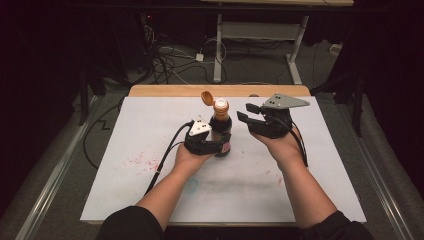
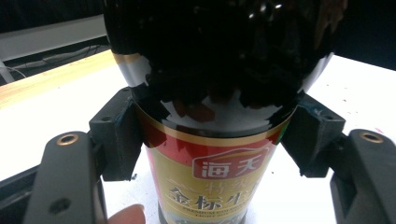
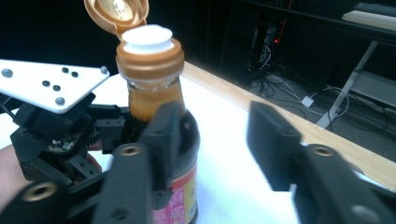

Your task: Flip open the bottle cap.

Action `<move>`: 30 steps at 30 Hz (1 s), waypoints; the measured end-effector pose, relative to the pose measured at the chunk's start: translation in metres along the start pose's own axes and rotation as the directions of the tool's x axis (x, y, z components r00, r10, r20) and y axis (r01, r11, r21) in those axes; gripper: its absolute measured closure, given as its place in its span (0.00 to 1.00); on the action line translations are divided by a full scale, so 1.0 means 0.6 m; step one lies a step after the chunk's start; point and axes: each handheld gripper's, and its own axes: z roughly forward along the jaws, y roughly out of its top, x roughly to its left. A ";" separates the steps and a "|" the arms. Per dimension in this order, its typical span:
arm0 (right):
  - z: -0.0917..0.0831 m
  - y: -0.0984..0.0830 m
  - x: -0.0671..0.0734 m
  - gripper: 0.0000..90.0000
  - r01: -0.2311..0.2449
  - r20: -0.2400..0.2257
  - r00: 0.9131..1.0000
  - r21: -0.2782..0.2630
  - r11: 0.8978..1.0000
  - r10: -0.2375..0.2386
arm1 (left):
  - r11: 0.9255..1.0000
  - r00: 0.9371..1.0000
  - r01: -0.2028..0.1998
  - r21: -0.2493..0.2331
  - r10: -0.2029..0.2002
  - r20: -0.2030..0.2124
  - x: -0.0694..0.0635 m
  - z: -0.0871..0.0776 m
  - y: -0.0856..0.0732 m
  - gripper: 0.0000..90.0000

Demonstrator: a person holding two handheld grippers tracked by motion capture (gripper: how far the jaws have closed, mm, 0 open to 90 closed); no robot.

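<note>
Left gripper [image 1: 212,142], black two-jaw tool, clamps tight, forearm stretched forward. Right gripper [image 1: 248,112], black with grey plate, hovers alongside, jaws parted with nothing between them.

The bottle [image 1: 221,131] stands upright near the middle of the table [image 1: 150,190], toward its far side. Its flip cap [image 1: 207,97] hangs open, tilted to the left of the neck. The left claw [image 1: 216,145] sits on the bottle's near-left side, its 2 jaws pressing the body from both sides. The right claw [image 1: 248,113] hovers just right of the bottle, apart from it, jaws parted with nothing between them.
</note>
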 end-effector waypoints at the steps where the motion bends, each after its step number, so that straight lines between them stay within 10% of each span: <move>1: 0.000 -0.004 -0.002 0.53 -0.002 -0.001 1.000 0.001 1.000 0.002 | 1.000 1.000 0.000 0.000 0.000 0.000 0.000 0.000 0.000 0.31; 11: 0.010 -0.046 -0.020 0.00 -0.064 0.018 0.998 0.009 0.998 0.064 | 1.000 1.000 -0.015 0.020 0.015 -0.004 0.003 -0.003 0.002 0.31; 24: 0.017 -0.099 -0.027 0.00 -0.092 0.063 0.994 0.045 0.995 0.089 | 0.999 1.000 -0.027 0.035 0.027 0.006 0.004 -0.006 0.003 0.31; 28: 0.020 -0.118 -0.028 0.00 -0.106 0.069 0.992 0.061 0.992 0.102 | 0.998 0.998 0.065 0.007 -0.065 0.007 0.002 0.005 -0.004 0.24; 30: 0.024 -0.131 -0.029 0.00 -0.112 0.067 0.992 0.073 0.991 0.107 | 0.997 1.000 0.018 0.074 -0.017 -0.017 0.015 0.001 -0.012 0.18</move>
